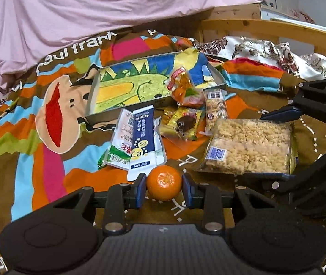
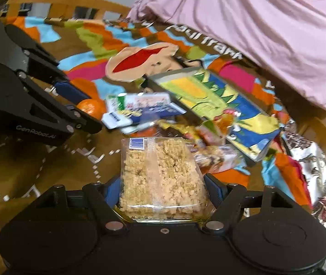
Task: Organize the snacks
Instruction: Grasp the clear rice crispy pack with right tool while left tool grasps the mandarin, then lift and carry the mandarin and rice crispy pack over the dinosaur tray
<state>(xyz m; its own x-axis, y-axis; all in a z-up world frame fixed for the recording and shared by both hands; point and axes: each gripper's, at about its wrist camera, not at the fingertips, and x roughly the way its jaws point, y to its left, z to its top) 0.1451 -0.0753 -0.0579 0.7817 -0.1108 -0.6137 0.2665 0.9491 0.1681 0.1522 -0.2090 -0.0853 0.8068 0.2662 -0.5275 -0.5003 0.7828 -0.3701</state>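
While the bed (image 1: 25, 160) under its cartoon blanket carries the snacks, a shallow printed tray (image 1: 98, 87) lies at the far middle. Near right, the right claw (image 2: 163, 190) is clenched on a clear pack of crumbly bars (image 2: 160, 171). Near centre, the left claw (image 1: 164, 183) grips a mandarin (image 1: 164, 182), with milk pouches (image 1: 140, 137) just beyond.

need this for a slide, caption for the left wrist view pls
Left gripper clamps a mandarin above scattered snacks while the right gripper grips a rice-crisp pack.
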